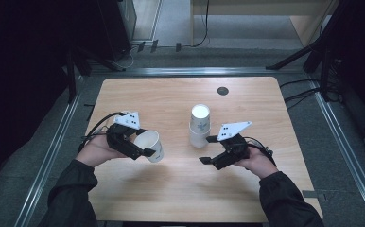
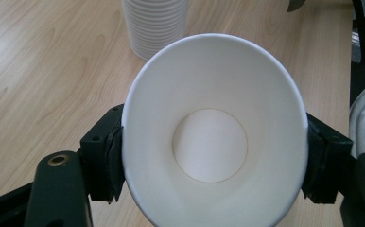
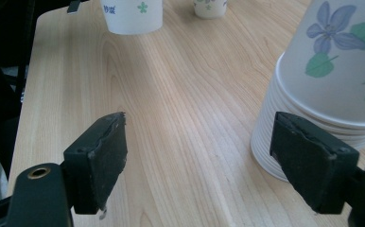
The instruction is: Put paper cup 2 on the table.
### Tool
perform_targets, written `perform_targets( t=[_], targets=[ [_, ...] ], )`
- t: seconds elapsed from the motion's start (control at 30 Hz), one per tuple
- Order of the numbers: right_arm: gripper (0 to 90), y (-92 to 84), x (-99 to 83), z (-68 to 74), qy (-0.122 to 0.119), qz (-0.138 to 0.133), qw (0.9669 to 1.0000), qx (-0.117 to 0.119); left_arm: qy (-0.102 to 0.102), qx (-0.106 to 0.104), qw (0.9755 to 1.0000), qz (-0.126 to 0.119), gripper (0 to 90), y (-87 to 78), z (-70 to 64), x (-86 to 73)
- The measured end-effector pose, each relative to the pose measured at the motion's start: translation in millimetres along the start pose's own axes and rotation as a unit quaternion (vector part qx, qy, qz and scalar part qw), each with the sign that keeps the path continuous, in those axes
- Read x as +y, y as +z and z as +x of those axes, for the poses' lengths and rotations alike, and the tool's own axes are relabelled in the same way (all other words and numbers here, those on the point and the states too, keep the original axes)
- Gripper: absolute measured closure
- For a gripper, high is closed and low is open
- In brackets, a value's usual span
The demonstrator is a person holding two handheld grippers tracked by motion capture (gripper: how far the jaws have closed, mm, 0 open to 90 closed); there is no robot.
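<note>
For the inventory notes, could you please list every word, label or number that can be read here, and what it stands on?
Nothing can be read.
Cup at the top of the right gripper view: a small blue mark beside a green flower, too blurred to read.
Stack: flower and leaf prints, no words.
Held cup: plain white inside.

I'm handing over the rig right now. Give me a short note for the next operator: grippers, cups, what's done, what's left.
Left gripper: shut on a single paper cup, held tilted above the table, mouth toward the gripper's camera.
Right gripper: open, empty, jaws beside the base of the cup stack, not touching.
Done: one cup is apart from the stack, in the left gripper.
Left, likely: set that cup down; the right could then steady the stack for the next one.
</note>
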State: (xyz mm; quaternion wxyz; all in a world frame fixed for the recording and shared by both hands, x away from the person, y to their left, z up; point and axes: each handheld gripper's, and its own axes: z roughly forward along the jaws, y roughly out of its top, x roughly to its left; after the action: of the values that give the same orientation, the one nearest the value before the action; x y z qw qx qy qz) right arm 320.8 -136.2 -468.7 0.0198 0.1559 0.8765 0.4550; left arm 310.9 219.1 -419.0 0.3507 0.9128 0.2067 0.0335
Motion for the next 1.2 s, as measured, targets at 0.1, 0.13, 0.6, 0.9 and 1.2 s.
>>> perform_targets(
  t=[0.1,0.13,0.6,0.9,1.2],
  targets=[
    [20.1,-1.5,-0.4,-1.2,0.000,0.004,1.0000,-0.002,-0.002,0.005,1.0000,0.000,25.0,-3.6,3.1,-7.1],
    [20.0,-1.9,-0.5,-1.6,0.000,0.003,1.0000,-0.001,-0.003,0.003,1.0000,-0.002,25.0,-5.5,4.4,-9.7],
    [20.1,-2.4,0.4,-2.4,0.000,0.002,1.0000,-0.001,-0.035,0.046,0.9981,0.023,25.0,-15.4,27.9,-46.6],
    [20.0,1.0,-1.2,-2.6,0.000,0.012,0.9999,-0.002,-0.070,0.065,0.9948,0.036,24.9,-12.2,46.5,-72.5],
    [20.0,4.5,-3.9,-3.0,-0.002,0.024,0.9997,-0.003,-0.076,0.093,0.9912,0.057,24.2,-4.0,52.8,-82.7]
  ],
)
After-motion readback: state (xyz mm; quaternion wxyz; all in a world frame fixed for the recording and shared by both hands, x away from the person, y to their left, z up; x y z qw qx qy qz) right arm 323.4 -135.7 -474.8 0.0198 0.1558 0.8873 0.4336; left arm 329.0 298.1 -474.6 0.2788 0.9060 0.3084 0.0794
